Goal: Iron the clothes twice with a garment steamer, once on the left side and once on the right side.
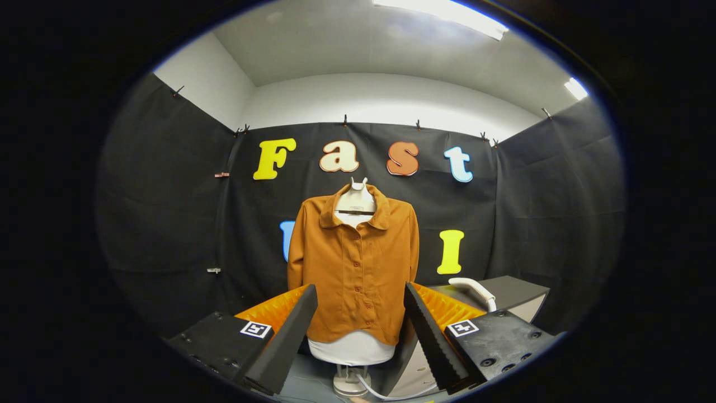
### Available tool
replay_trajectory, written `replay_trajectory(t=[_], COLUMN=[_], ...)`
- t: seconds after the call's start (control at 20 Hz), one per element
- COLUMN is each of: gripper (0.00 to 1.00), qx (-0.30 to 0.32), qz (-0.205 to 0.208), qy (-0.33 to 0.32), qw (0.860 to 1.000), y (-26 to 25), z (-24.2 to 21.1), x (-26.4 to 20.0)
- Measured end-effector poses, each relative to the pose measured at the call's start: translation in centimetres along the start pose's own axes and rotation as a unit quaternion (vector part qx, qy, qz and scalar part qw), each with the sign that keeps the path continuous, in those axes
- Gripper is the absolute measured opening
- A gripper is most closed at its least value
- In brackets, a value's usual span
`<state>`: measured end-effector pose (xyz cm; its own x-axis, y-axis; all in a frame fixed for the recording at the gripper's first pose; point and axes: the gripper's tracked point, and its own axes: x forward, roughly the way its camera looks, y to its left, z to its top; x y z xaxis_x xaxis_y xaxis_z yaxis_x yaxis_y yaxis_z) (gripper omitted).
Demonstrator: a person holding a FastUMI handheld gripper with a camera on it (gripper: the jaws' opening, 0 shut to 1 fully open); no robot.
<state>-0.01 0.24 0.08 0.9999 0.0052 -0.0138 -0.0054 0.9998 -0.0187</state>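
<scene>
The tongs [361, 336] sit low in the frame, centred, with both fingers reaching forward and up from the bottom. They stand wide apart, gaping, with nothing pressed between them. The left finger [282, 341] rises from the lower left and leans inward toward the middle; the right finger [433, 336] rises from the lower right and leans inward likewise, its inner face ridged. Each finger's mount carries a square marker tag on top.

tongs [358, 330] spread, empty | shirt [355, 268] on mannequin beyond | steamer [475, 291] right
</scene>
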Motion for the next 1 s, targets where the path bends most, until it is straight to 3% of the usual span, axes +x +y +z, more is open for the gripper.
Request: replay_trajectory(t=[0.6,1.0], gripper=[0.98,0.98], qx=[-0.003,0.002], qz=[-0.018,-0.057], qy=[0.010,0.024], qw=[1.000,0.998], y=[1.2,1.5], z=[-0.5,-1.2], x=[0.4,1.5])
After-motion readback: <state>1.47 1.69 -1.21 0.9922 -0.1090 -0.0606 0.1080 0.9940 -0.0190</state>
